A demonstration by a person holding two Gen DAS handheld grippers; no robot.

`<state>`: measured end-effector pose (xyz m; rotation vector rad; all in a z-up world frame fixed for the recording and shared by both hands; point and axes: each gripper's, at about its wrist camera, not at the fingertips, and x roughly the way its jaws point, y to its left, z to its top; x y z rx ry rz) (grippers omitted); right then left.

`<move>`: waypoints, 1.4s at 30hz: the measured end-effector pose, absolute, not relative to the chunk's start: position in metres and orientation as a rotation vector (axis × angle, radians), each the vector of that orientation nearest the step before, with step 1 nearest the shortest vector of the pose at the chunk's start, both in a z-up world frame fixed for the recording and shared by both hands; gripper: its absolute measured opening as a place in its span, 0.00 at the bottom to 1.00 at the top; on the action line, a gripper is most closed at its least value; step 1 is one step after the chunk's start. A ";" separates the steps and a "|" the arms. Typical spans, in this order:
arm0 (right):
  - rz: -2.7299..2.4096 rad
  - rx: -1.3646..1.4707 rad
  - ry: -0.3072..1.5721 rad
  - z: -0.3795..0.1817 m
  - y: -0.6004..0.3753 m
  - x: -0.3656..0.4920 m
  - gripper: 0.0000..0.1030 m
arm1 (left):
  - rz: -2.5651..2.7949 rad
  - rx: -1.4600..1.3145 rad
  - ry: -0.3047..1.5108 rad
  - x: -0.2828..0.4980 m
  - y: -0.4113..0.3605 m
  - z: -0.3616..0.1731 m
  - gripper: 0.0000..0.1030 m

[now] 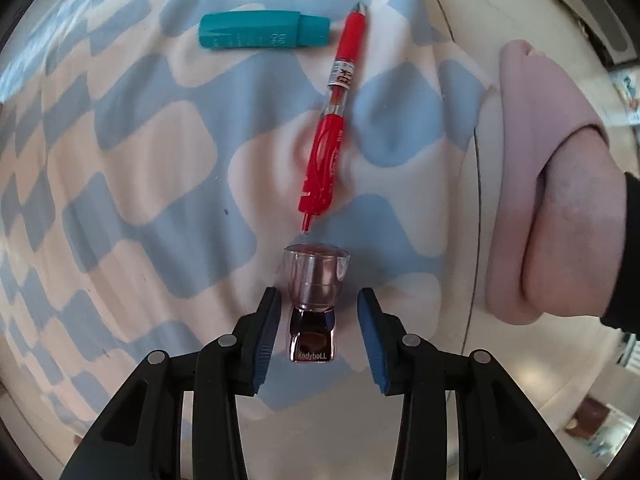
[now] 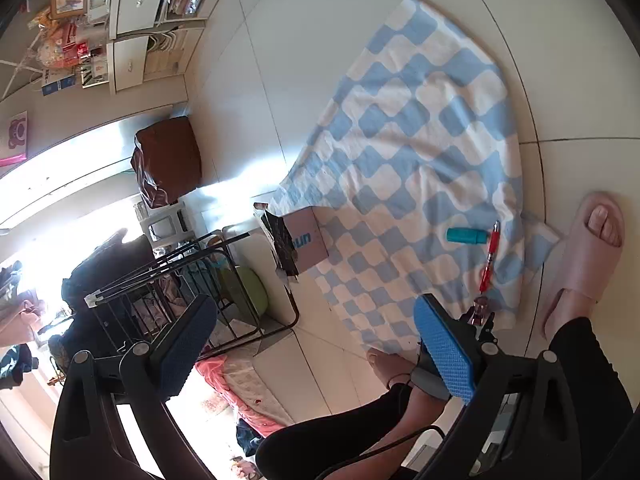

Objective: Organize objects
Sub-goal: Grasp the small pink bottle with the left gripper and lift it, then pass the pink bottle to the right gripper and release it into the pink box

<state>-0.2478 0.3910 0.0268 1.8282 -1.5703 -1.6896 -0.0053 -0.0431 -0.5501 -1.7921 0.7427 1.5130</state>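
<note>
Looking straight down, the left wrist view shows the left gripper (image 1: 318,328) over a blue and white checked cloth (image 1: 132,152) on the floor; a small bottle (image 1: 314,300) with a clear cap and a shiny dark base lies between its two blue pads (image 1: 267,336); one pad is right beside the bottle and the other has a gap, so I cannot tell if they squeeze it; the jaws are partly spread. A red pen (image 1: 334,120) lies just past the bottle's cap, pointing away toward the far edge of the cloth; a teal case (image 1: 262,30) lies near the pen's far end, close to that edge. A foot in a pink slipper (image 1: 532,184) stands just off the cloth's right edge.

The right wrist view shows much more of the room; the right gripper (image 2: 316,348) hangs in the air with its pads spread wide and nothing between them. A cardboard box (image 2: 308,242) sits at one edge of the cloth; only this view shows it. The pen, the teal case and the bottle are tiny here, all near the corner of the cloth by the slipper. The bottle is partly hidden behind the gripper's pad. A bare foot (image 2: 384,364), a wire rack (image 2: 192,280) and shelves (image 2: 132,20) show too; bright window light washes out the left side.
</note>
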 end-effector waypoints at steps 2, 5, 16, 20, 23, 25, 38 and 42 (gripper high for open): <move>-1.683 1.827 -1.571 0.027 0.390 -0.248 0.96 | 1.486 -1.827 0.724 -0.010 -0.041 -0.551 0.31; -1.676 1.836 -1.579 0.025 0.389 -0.247 0.96 | 1.407 -1.933 0.561 -0.028 -0.049 -0.555 0.20; -1.682 1.881 -1.509 0.019 0.374 -0.253 0.96 | 1.625 -1.832 -0.149 -0.147 -0.092 -0.455 0.19; -1.691 1.963 -1.260 0.014 0.329 -0.262 0.96 | 1.621 -1.650 -0.202 -0.183 -0.125 -0.372 0.19; -1.705 1.924 -1.037 0.021 0.278 -0.268 0.89 | 1.579 -1.565 -0.137 -0.185 -0.160 -0.317 0.19; -1.668 1.887 -0.942 0.028 0.246 -0.268 0.80 | 1.567 -1.515 -0.078 -0.188 -0.181 -0.284 0.19; -1.568 1.790 -0.642 0.040 0.097 -0.261 0.29 | 1.691 -1.521 -0.215 -0.189 -0.295 -0.207 0.19; -1.549 1.793 -0.672 0.034 0.066 -0.272 0.29 | 1.783 -1.564 -0.334 -0.190 -0.347 -0.200 0.26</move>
